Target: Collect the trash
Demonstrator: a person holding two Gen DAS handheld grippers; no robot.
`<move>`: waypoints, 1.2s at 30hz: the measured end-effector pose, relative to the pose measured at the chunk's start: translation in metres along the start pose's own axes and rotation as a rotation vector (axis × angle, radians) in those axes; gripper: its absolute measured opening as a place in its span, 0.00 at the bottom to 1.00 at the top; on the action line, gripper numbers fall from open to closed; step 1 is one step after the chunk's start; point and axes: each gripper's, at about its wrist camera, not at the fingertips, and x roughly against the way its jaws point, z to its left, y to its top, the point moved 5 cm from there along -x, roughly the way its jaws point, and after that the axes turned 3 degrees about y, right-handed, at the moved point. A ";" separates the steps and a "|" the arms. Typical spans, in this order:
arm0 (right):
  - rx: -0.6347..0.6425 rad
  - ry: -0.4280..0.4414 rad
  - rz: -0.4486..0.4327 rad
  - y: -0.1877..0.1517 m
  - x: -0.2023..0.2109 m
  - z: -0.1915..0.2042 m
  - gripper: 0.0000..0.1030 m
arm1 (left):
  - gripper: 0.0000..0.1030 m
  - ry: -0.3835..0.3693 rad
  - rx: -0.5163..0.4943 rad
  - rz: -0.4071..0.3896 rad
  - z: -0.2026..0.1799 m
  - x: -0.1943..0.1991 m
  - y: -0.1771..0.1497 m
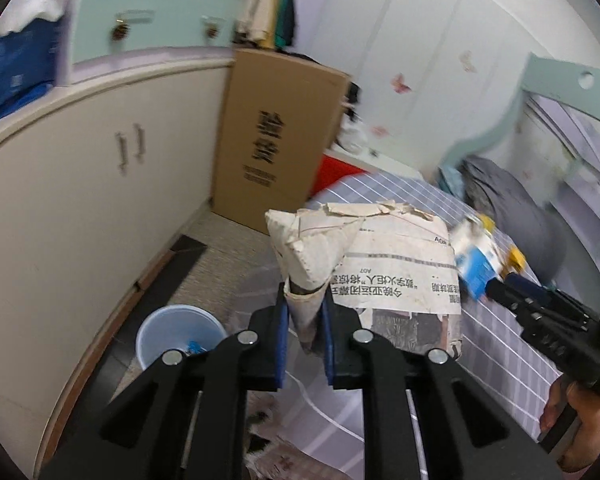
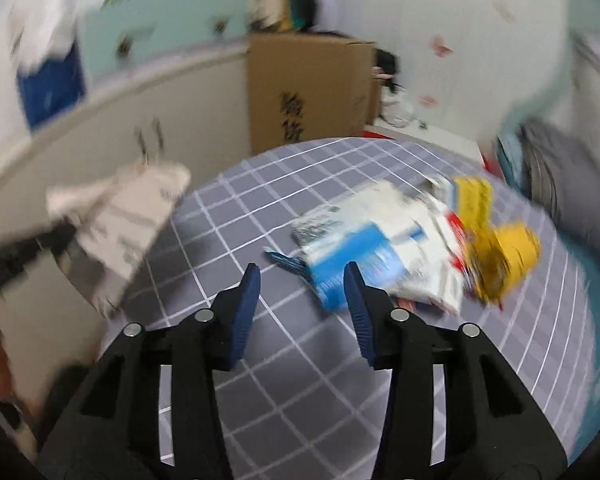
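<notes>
Meanwhile, the left gripper (image 1: 305, 312) has its blue-padded fingers (image 1: 282, 336) pinched tight on a twisted corner of a crumpled newspaper (image 1: 384, 264), which hangs lifted at the edge of the bed (image 1: 500, 360), a grey sheet crossed with white lines. Below and to the left of the newspaper, on the floor beside the bed, stands a pale blue bin (image 1: 180, 332) with something small and blue inside. Behind the newspaper a tall cardboard box (image 1: 276, 140) leans against the cream cabinet (image 1: 92, 184).

The right gripper (image 2: 300, 280) hovers over the bed with its fingers (image 2: 244, 312) spread wide and nothing between them. Just ahead of it on the sheet lies a heap of trash (image 2: 384, 248): white and blue packaging, and what appears, through the motion blur, to be yellow wrappers (image 2: 500, 248) on the heap's right side.
</notes>
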 end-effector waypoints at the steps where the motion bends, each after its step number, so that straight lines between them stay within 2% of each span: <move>1: 0.080 -0.005 0.024 0.004 -0.010 0.010 0.41 | 0.13 0.011 0.009 -0.008 0.003 0.000 0.002; 4: 0.221 -0.001 0.094 0.004 -0.035 0.027 0.38 | 0.13 0.023 0.025 -0.017 0.010 -0.004 0.005; 6: 0.288 -0.053 0.151 0.002 -0.057 0.029 0.38 | 0.13 0.022 0.029 -0.014 0.013 -0.008 0.006; 12: 0.296 -0.055 0.197 0.002 -0.083 0.024 0.35 | 0.13 0.019 0.017 0.003 0.015 -0.018 0.003; 13: 0.285 -0.048 0.205 0.003 -0.085 0.023 0.32 | 0.13 0.016 0.014 0.008 0.016 -0.020 0.003; 15: 0.252 -0.019 0.231 0.006 -0.088 0.021 0.16 | 0.13 0.010 0.016 0.013 0.016 -0.022 0.003; 18: 0.253 -0.024 0.242 0.008 -0.087 0.023 0.11 | 0.13 0.004 0.013 0.011 0.014 -0.022 0.006; 22: 0.192 0.009 0.201 0.020 -0.078 0.027 0.08 | 0.13 0.002 0.007 -0.005 0.015 -0.018 0.009; 29: 0.069 0.114 0.110 0.045 -0.044 0.040 0.05 | 0.13 0.017 0.020 -0.027 0.023 -0.009 0.008; 36: 0.019 0.170 0.031 0.066 -0.025 0.066 0.04 | 0.13 0.054 0.065 -0.048 0.042 0.001 0.012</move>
